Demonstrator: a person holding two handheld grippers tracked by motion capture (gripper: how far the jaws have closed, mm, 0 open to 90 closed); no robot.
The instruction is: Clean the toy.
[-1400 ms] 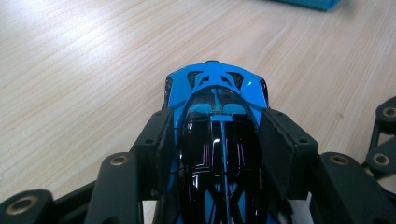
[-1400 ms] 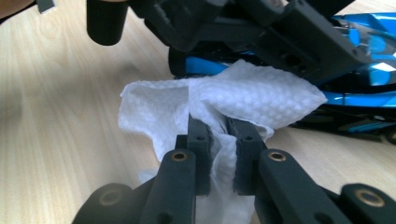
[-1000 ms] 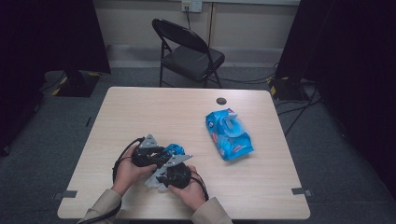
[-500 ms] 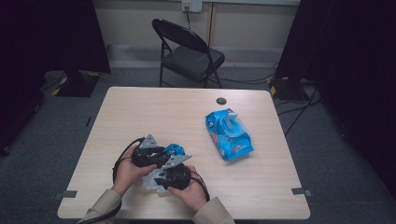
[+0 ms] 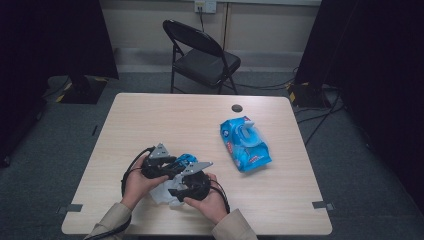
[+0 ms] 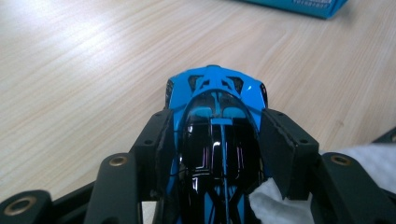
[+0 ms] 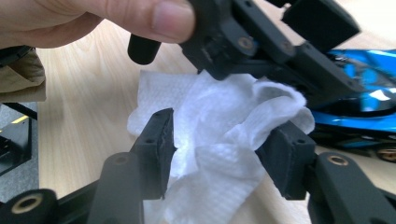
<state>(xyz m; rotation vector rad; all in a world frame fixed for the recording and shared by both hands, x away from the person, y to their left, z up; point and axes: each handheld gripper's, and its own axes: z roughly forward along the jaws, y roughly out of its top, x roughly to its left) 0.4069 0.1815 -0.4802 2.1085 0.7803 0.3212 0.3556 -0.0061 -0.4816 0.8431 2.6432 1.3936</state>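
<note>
A shiny blue and black toy car point(image 6: 215, 93) sits between the jaws of my left gripper point(image 6: 215, 126), which is shut on its sides just above the table. In the high view the left gripper point(image 5: 181, 164) holds the car point(image 5: 187, 159) at the front left of the table. My right gripper point(image 7: 222, 135) points at a crumpled white wipe point(image 7: 205, 163). Its jaws have just been opening, and the wipe lies loose between the spread pads. From above, the right gripper point(image 5: 174, 190) sits over the wipe point(image 5: 161, 196), right beside the left one.
A blue pack of wipes point(image 5: 245, 145) lies right of the table's middle. A small black disc point(image 5: 236, 108) sits near the far edge. A folding chair point(image 5: 200, 55) stands behind the wooden table point(image 5: 150, 120).
In the high view both hands, the car and the wipe stay in nearly the same place; no shift is clear at this size.
</note>
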